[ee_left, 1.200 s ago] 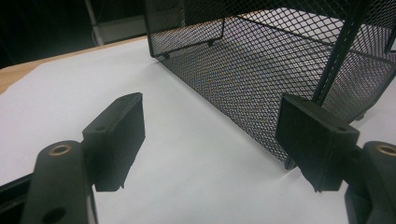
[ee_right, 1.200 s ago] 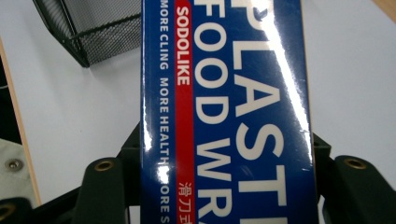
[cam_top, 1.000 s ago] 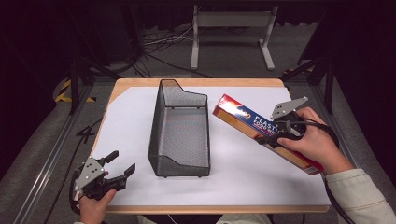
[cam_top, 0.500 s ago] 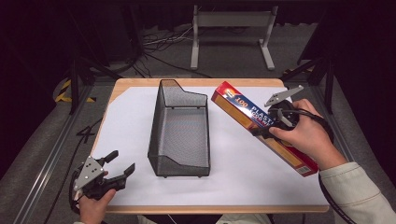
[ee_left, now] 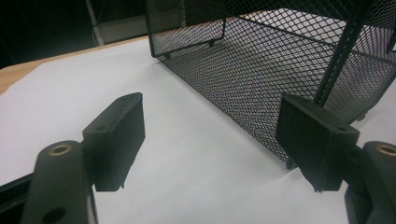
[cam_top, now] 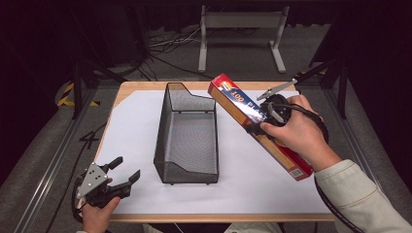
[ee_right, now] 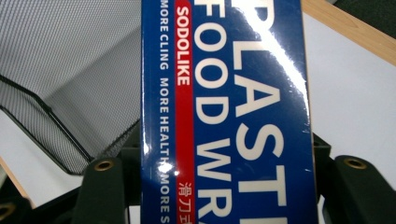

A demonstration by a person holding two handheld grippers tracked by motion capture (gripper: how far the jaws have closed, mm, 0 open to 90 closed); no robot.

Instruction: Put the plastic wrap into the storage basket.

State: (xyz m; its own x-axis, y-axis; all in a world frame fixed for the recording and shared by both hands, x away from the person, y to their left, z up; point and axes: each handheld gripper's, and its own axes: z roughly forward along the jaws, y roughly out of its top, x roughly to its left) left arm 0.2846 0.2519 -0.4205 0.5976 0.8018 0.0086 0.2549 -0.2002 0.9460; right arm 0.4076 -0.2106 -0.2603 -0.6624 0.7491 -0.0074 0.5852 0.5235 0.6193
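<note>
Right gripper [cam_top: 262, 127]: clamped across the long box of plastic food wrap [cam_top: 243, 109], jaws bearing on its two narrow sides, as seen in the right gripper view. Box held clear of the bench [cam_top: 145, 87], slanted, upper end near the far right corner of the black mesh basket [cam_top: 187, 133], lower end toward the bench's right edge. Basket standing mid-bench on the white sheet [cam_top: 131, 121], long axis running from near edge to far edge, open at the top.

Left gripper [cam_top: 116, 177]: jaws apart, holding nothing, parked near the left near corner, aimed at the basket's near end [ee_left: 280, 70].

Probable intent: placing the box in the basket.

Hazards:
- Glossy wrapping on the box [ee_right: 224, 112]; possible slip or rotation between the jaws, since the grip sits partway along a long body.
- Box comparable to the basket in length; risk of an end catching the rim if lowered while slanted.
- Basket unrestrained; likely to slide or tip if struck by the leading end.

Remedy: alignment with the long axis before lowering; left gripper available for bracing.
</note>
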